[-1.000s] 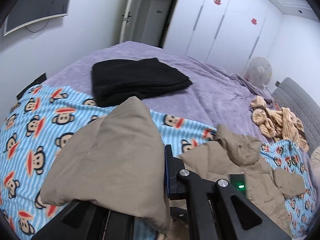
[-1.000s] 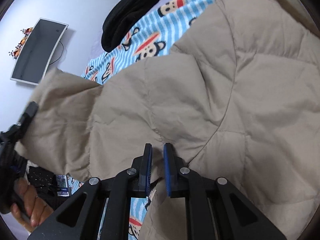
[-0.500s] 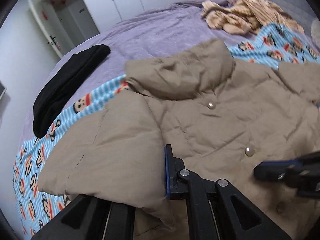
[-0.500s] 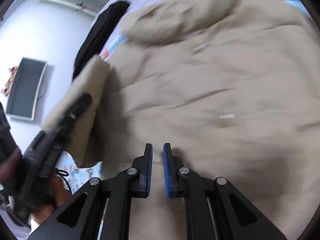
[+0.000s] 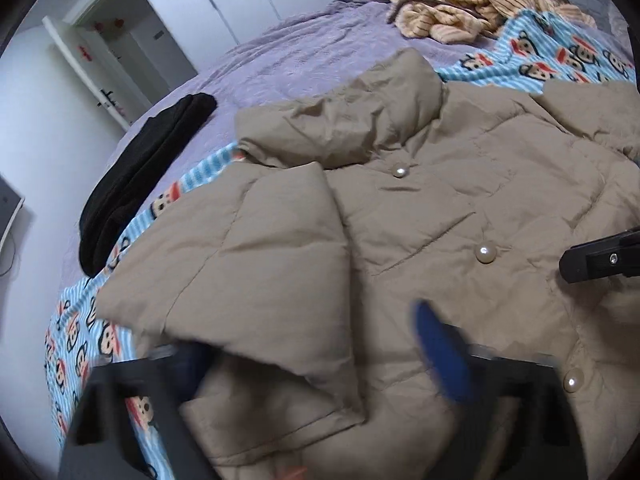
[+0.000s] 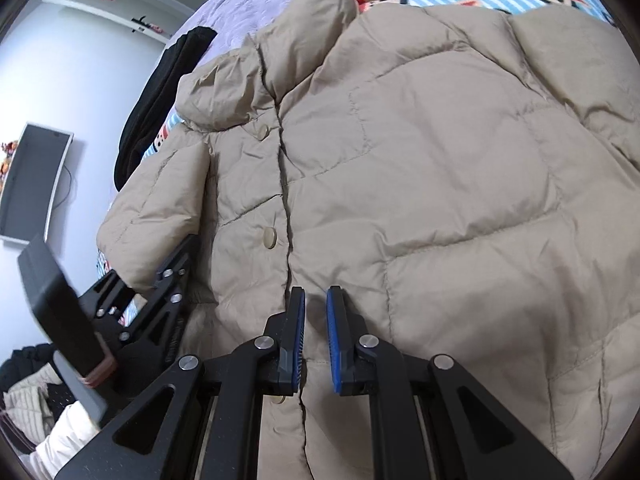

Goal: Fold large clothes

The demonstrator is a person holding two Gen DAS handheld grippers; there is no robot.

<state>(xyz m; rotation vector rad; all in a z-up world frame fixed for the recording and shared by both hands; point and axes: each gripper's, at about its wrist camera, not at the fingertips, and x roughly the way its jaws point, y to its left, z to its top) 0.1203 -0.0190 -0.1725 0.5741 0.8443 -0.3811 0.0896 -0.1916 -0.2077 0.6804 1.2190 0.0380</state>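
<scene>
A tan quilted puffer jacket [image 5: 460,208] with pearl buttons lies front-up on the bed, collar toward the far side. Its left sleeve [image 5: 256,264] is folded in over the body. My left gripper [image 5: 320,360] is blurred, its jaws spread wide on either side of the sleeve cuff, not gripping it. The jacket fills the right wrist view [image 6: 420,184]. My right gripper [image 6: 315,332] hovers just above the button placket with a narrow gap between its jaws and nothing in them. Its tip shows in the left wrist view [image 5: 600,258].
A folded black garment [image 5: 140,176] lies on the purple bedspread [image 5: 304,64] at the far left. A striped tan garment [image 5: 480,4] is heaped at the far right. A blue monkey-print blanket [image 5: 80,344] lies under the jacket. A wall monitor [image 6: 32,176] hangs at left.
My left gripper carried the sleeve over the jacket body, then opened and let it go. My right gripper moved over the middle of the jacket and stayed nearly shut.
</scene>
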